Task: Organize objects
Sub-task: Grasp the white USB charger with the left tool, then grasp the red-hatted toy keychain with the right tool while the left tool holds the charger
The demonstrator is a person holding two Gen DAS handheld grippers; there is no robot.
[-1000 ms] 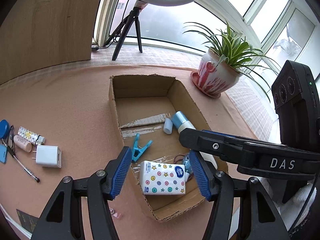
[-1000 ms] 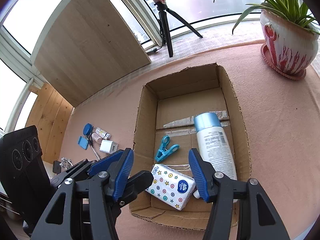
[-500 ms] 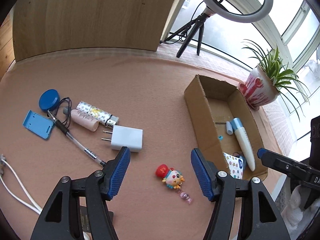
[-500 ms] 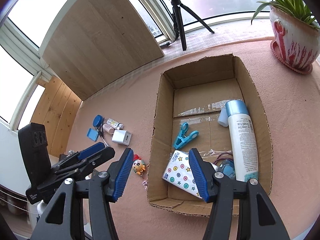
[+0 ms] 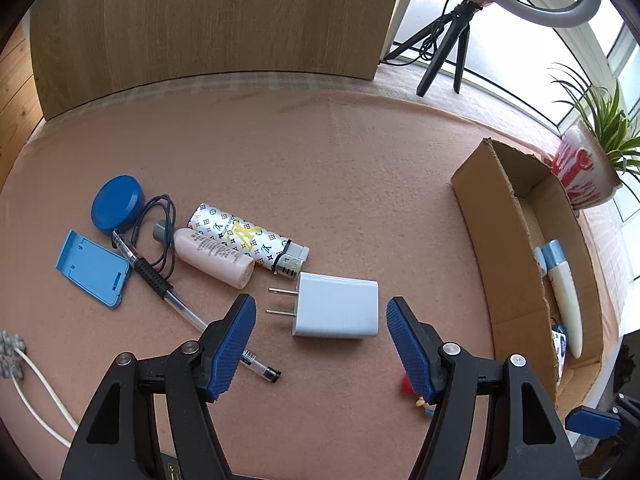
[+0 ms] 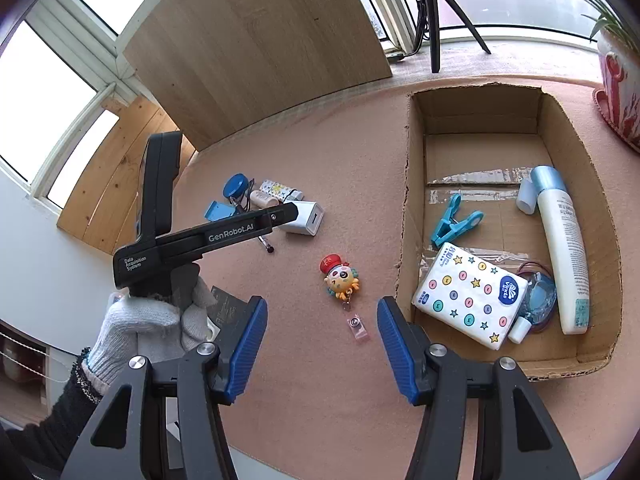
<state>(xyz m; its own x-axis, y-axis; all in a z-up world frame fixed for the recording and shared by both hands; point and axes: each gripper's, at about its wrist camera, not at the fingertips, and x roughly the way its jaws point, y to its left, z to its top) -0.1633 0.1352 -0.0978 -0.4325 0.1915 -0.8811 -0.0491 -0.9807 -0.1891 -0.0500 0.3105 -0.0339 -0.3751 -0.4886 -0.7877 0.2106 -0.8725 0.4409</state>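
Left hand-held gripper (image 5: 321, 338): jaws wide apart, just been opening, gripping nothing; white charger (image 5: 336, 311) lies on the pink surface (image 5: 320, 168) between the blue pads, untouched. It tilts steeply downward, held in a white-gloved hand (image 6: 140, 330).

Right hand-held gripper (image 6: 322, 346): jaws apart, empty, pointing down over one cartoon keychain (image 6: 341, 280) beside the cardboard box (image 6: 412, 200).

In box: one tissue pack (image 6: 468, 296), one blue clip (image 6: 454, 224), one lotion bottle (image 6: 564, 256).

On surface by charger: one lighter (image 5: 248, 238), one pen (image 5: 180, 304), one blue lid (image 5: 117, 203).

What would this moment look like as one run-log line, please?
left gripper: open, jaws just opening, over white charger | right gripper: open, empty | cardboard box: partly filled
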